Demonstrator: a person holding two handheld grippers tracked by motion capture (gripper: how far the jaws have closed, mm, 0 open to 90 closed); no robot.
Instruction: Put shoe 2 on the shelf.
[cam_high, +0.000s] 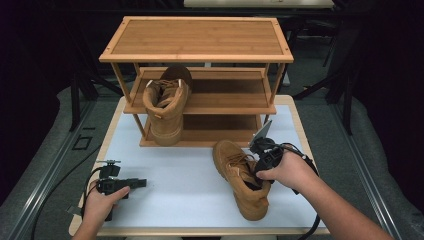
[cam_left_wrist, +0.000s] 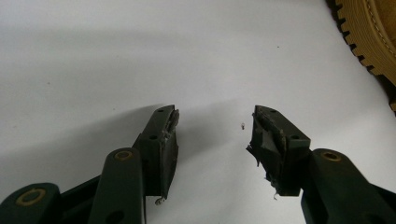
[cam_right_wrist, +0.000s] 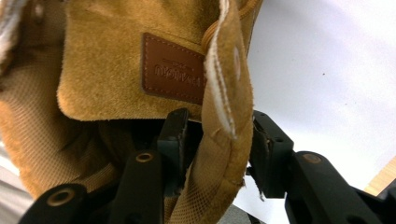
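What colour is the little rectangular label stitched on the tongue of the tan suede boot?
Reddish-brown leather label with embossed lettering, on the tan suede boot; right gripper view shows it best.

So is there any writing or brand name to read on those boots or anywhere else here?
Brown leather patch on the tongue of the boot: embossed lettering, too blurred to read.
Boot on the rack: no readable text.
Wooden shoe rack: no writing or sign.

Two tan suede boots (cam_high: 243, 177) (cam_high: 166, 107) are seen, one bearing a brown leather patch (cam_right_wrist: 173, 69). A honey-brown wooden rack (cam_high: 196, 38) and white table mat (cam_high: 175, 175) are shown; both grippers' jaws are black.
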